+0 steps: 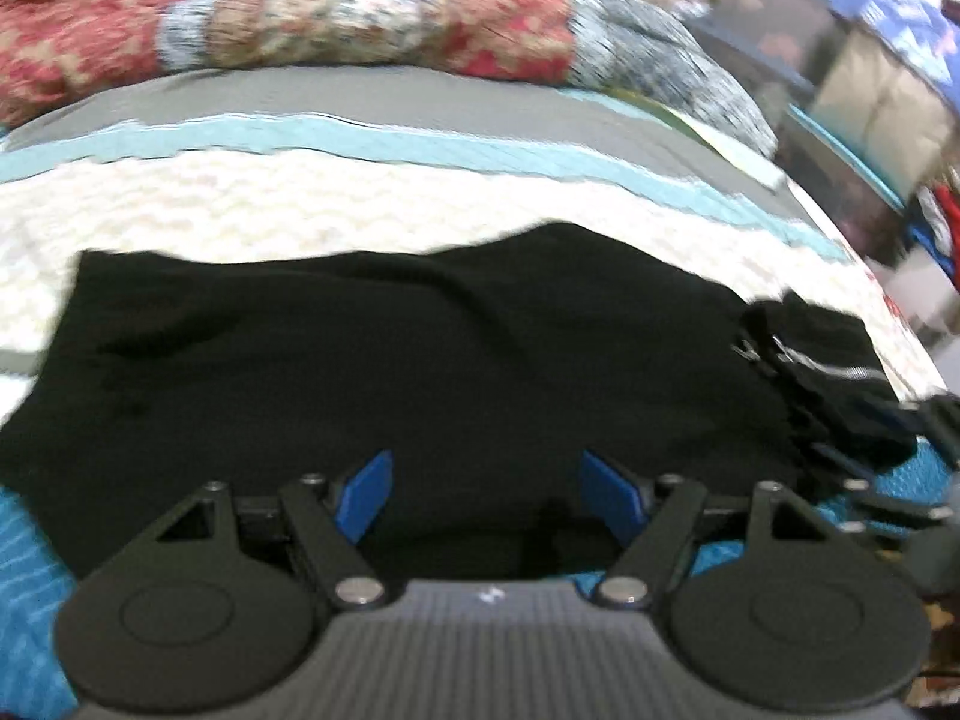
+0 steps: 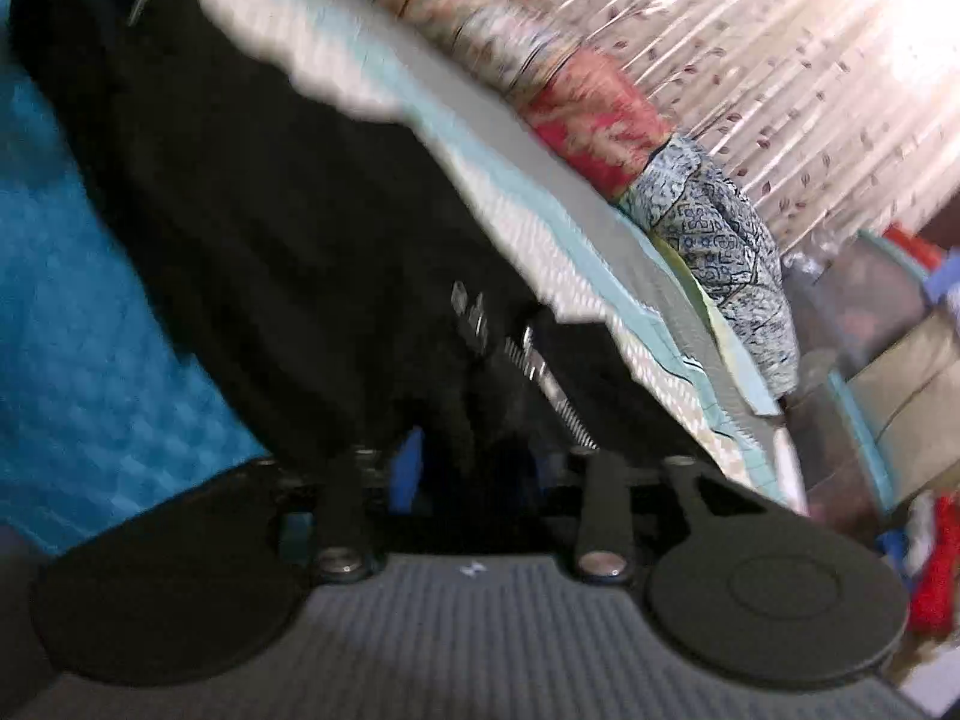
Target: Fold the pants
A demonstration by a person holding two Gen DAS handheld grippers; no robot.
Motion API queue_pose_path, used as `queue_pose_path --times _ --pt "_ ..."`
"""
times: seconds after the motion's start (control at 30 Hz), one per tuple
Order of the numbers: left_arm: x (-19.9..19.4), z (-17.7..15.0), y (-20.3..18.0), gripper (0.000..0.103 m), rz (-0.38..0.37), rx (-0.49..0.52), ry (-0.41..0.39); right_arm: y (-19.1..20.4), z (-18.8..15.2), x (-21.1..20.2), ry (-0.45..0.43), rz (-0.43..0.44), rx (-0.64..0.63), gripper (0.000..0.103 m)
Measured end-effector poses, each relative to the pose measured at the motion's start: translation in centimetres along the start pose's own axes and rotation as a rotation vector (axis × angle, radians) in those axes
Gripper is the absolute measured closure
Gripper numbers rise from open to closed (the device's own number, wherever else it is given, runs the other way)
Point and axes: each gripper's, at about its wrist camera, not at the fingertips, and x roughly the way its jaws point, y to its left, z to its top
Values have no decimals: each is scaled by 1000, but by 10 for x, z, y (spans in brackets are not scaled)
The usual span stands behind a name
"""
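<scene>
Across the striped bedspread [image 1: 360, 204] lie the black pants [image 1: 384, 360], folded flat, zipper end [image 2: 528, 360] bunched. Over their near edge the left gripper [image 1: 486, 495] gapes wide, empty. Whether the right gripper [image 2: 474, 474], beside the zipper, grips cloth, I cannot tell. Best pinch both corners evenly, lifting together so layers stay aligned.

Left claw [image 1: 486, 495] gapes, angled downward; right claw [image 2: 474, 468] sits rolled (blue pads barely visible).
</scene>
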Motion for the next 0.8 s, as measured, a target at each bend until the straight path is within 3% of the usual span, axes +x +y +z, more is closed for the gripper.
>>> queue_pose_path --times 0.1,0.2,0.27,0.33,0.43,0.53,0.6,0.7,0.8 --pt "-17 -1 29 31 39 -67 -31 -30 10 -15 -46 42 199 56" --pt "-34 -4 57 31 82 -146 -75 -48 6 1 -40 42 374 61" --pt "-46 -6 75 30 100 -199 -103 -56 -5 29 40 56 505 65" --pt "-58 -9 94 28 108 -262 -125 -48 -16 62 189 33 537 64" --pt "-75 -18 130 21 99 -399 -153 -50 -8 57 197 15 602 64" --pt "-81 -26 165 11 64 -517 -171 -54 12 30 98 -31 678 63" --pt "-72 -31 180 1 23 -573 -150 -43 31 26 49 52 740 63" --pt "-47 -34 196 0 -38 -651 -98 -3 63 49 56 368 855 64" --pt "-30 -31 200 0 -59 -668 -94 51 99 79 113 573 875 73"
